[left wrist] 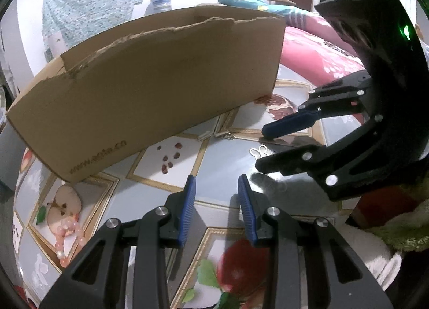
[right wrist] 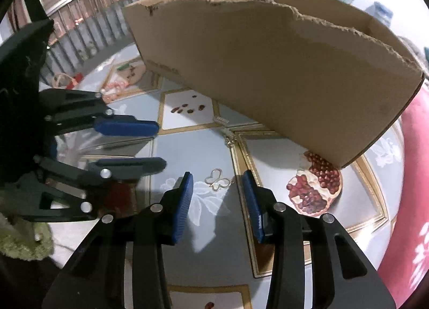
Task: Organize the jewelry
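The left gripper [left wrist: 216,184], a black linkage frame with ribbed blue pads, sits nearest its own camera with its jaws partly apart and nothing between them, hovering over the glossy table covering [left wrist: 171,175] printed with gold-framed panels of fruit. The right gripper [right wrist: 217,184], of the same black-and-blue build, also stands released, its pads a moderate gap apart and gripping nothing. Just beyond its fingertips, lying flat on a pale blue panel, is the small gold wire butterfly-shaped ornament [right wrist: 217,180]; its wings spread roughly across the right wrist view, so its long axis runs left to right, with a tiny loop or hook at its right end near the right pad. In the left wrist view the same butterfly piece [left wrist: 258,151] lies between the right gripper's two fingertips, which point down and leftward at the table; neither pad presses on it. Further out a small silvery piece of jewelry [right wrist: 229,140] lies close by the foot of the brown cardboard box [right wrist: 281,73] with a torn upper edge, which stands upright on the table behind everything. Well to the left, a pink and white beaded bracelet [left wrist: 70,236] lies on the printed apple panel.
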